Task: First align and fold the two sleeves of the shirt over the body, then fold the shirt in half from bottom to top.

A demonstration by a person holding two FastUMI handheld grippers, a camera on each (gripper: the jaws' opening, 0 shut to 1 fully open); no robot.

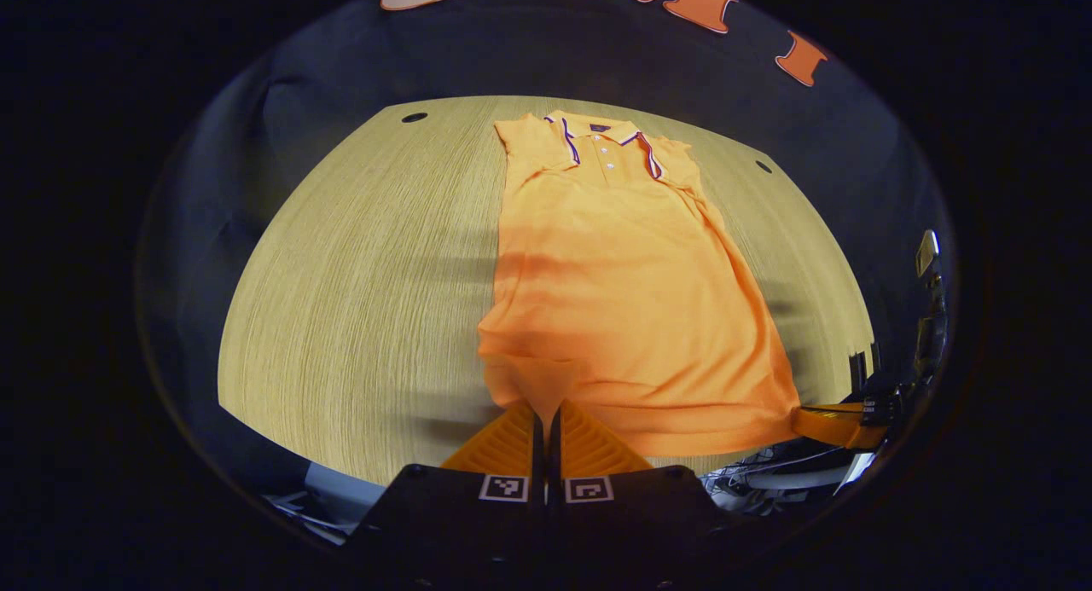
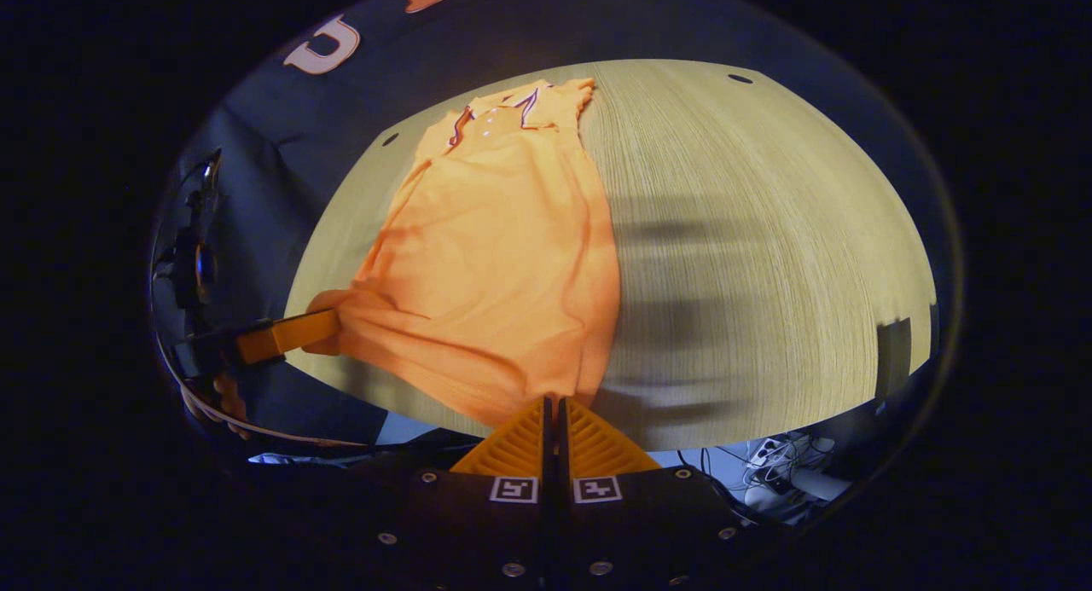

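The shirt (image 1: 627,301) is laid flat on the counter (image 1: 367,318), collar (image 1: 601,135) at the far end and hem at the near edge. The hem's 2 corners are clamped, one by the left tool (image 1: 546,412), the other by the right tool (image 2: 553,403).

**Bright tabletop, dark surround, strong fisheye bend**

Light falls from above on the table (image 1: 358,258), bright ahead of each gripper. Soft banded shadows cross the wood (image 2: 682,258) and the shirt (image 1: 614,275). Edges curve and darken; near foreground dim, slightly soft
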